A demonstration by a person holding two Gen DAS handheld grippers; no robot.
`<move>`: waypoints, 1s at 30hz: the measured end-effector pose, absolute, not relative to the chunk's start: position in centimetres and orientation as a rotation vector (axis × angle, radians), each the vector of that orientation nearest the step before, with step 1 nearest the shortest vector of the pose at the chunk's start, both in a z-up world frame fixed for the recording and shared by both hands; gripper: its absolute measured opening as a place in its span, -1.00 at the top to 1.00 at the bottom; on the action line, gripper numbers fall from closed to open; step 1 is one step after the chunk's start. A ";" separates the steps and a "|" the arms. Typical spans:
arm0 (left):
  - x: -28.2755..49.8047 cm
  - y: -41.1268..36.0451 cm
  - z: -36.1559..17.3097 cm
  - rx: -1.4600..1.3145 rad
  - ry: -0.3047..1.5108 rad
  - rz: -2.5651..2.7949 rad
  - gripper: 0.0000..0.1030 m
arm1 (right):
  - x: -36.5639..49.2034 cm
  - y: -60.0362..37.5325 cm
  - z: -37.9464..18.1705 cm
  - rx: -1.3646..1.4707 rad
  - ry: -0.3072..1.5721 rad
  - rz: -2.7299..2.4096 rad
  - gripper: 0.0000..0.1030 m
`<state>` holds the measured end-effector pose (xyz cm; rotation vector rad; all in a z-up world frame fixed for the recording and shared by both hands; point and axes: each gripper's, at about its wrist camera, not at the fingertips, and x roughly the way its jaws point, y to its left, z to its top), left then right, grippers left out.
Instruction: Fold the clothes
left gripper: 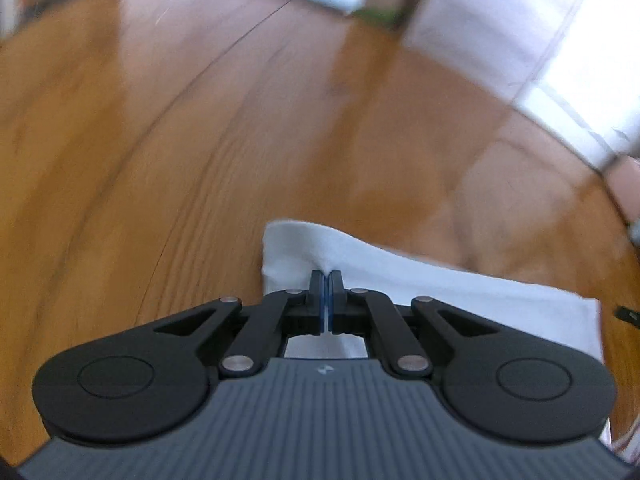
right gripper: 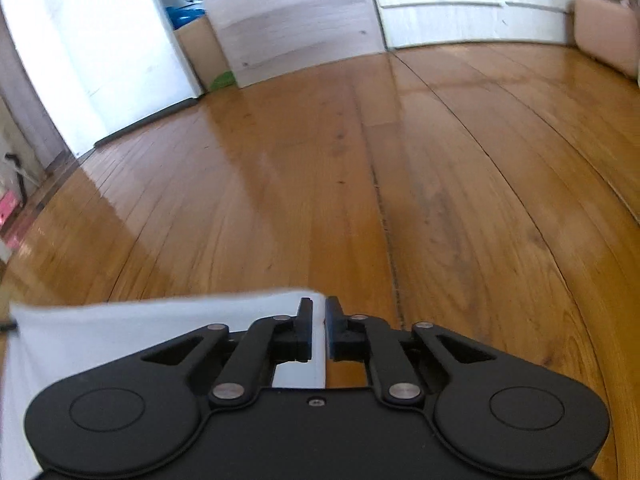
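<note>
White garment [left gripper: 420, 280] spans between 2 grippers, lower frame: left gripper [left gripper: 327, 280] pinches its corner; right gripper [right gripper: 318, 308] jaws narrow, edge between them, grip unclear.

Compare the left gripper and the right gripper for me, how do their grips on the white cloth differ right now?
The left gripper has its jaws pressed almost together, bunching the white cloth into a small pucker; the right gripper shows a narrow gap between its jaws, with the cloth's edge running flat through it. The left gripper shows blue pads; none are visible on the right. Both hold the same cloth above the wooden floor.
</note>
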<state>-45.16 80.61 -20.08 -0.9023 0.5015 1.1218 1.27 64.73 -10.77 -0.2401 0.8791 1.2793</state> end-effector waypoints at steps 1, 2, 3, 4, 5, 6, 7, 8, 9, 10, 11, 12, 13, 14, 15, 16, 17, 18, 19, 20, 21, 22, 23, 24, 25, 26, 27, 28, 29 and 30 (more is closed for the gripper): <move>-45.6 80.7 -21.1 -0.954 0.493 1.131 0.99 | 1.6 64.8 -10.9 -0.237 0.893 1.272 0.78; -45.9 80.6 -21.7 -0.974 0.487 1.132 0.99 | 2.0 64.8 -11.0 -0.235 0.906 1.265 0.67; -45.9 80.4 -21.7 -0.956 0.483 1.123 0.99 | 2.2 64.8 -11.1 -0.232 0.920 1.260 0.56; -45.8 80.3 -21.7 -0.935 0.487 1.116 0.99 | 2.1 64.8 -11.4 -0.225 0.932 1.267 0.53; -45.5 80.2 -21.6 -0.918 0.494 1.109 0.98 | 2.0 64.9 -11.6 -0.219 0.945 1.274 0.41; -45.5 80.1 -21.5 -0.906 0.490 1.099 0.97 | 1.9 64.9 -11.9 -0.213 0.957 1.281 0.32; -45.5 80.0 -21.4 -0.894 0.487 1.088 0.97 | 1.8 64.9 -12.1 -0.207 0.969 1.288 0.32; -45.5 79.9 -21.3 -0.885 0.482 1.080 0.96 | 1.7 64.9 -12.4 -0.200 0.982 1.295 0.30; -45.6 79.7 -21.2 -0.880 0.477 1.076 0.94 | 1.6 64.9 -12.6 -0.194 0.994 1.302 0.24; -45.7 79.7 -21.1 -0.873 0.478 1.075 0.93 | 1.4 64.9 -12.9 -0.188 1.006 1.309 0.19; -45.7 79.6 -21.0 -0.864 0.483 1.077 0.92 | 1.3 64.9 -13.1 -0.181 1.019 1.315 0.10; -45.8 79.3 -21.0 -0.851 0.488 1.081 0.89 | 1.1 65.0 -13.3 -0.177 1.029 1.324 0.06; -46.1 79.0 -20.9 -0.836 0.493 1.089 0.87 | 0.7 65.3 -13.4 -0.186 1.026 1.335 0.06; -46.3 79.0 -20.9 -0.834 0.496 1.102 0.74 | 0.5 65.5 -13.4 -0.202 1.011 1.326 0.06; -46.8 79.0 -20.9 -0.846 0.490 1.112 0.54 | 0.3 65.6 -13.5 -0.218 0.996 1.318 0.06; -47.3 78.9 -20.8 -0.859 0.476 1.115 0.50 | 0.1 65.8 -13.5 -0.234 0.981 1.309 0.06; -47.9 78.8 -20.6 -0.863 0.463 1.115 0.49 | 0.0 66.0 -13.5 -0.250 0.966 1.300 0.07; -48.5 78.6 -20.3 -0.867 0.449 1.116 0.49 | -0.2 66.1 -13.6 -0.266 0.951 1.291 0.17; -48.9 78.4 -20.1 -0.860 0.449 1.111 0.49 | -0.4 66.3 -13.6 -0.282 0.936 1.282 0.40; -49.1 78.2 -19.8 -0.841 0.467 1.101 0.48 | -0.6 66.5 -13.6 -0.298 0.921 1.273 0.91; -49.4 77.9 -19.5 -0.821 0.485 1.091 0.42 | -0.7 66.6 -13.7 -0.313 0.906 1.264 0.92; -49.6 77.6 -19.2 -0.802 0.503 1.080 0.37 | -0.9 66.8 -13.7 -0.329 0.890 1.255 0.92; -49.6 77.4 -19.0 -0.775 0.525 1.074 0.26 | -1.1 67.0 -13.7 -0.344 0.875 1.245 0.92; -49.2 77.4 -18.9 -0.739 0.551 1.072 0.17 | -1.3 67.1 -13.8 -0.360 0.860 1.236 0.92; -49.0 77.2 -18.8 -0.709 0.570 1.066 0.15 | -1.4 67.3 -13.8 -0.375 0.845 1.227 0.93; -48.9 77.1 -18.8 -0.698 0.575 1.053 0.09 | -1.6 67.5 -13.8 -0.390 0.829 1.217 0.93; -48.9 77.2 -18.7 -0.701 0.573 1.038 0.06 | -1.8 67.6 -13.9 -0.405 0.814 1.207 0.93; -48.9 77.2 -18.6 -0.708 0.565 1.021 0.06 | -2.0 67.8 -13.9 -0.420 0.799 1.198 0.93; -48.6 77.3 -18.7 -0.722 0.555 1.000 0.05 | -2.2 68.0 -13.9 -0.435 0.783 1.188 0.93; -48.2 77.4 -18.9 -0.735 0.547 0.979 0.01 | -2.3 68.1 -14.0 -0.450 0.768 1.178 0.93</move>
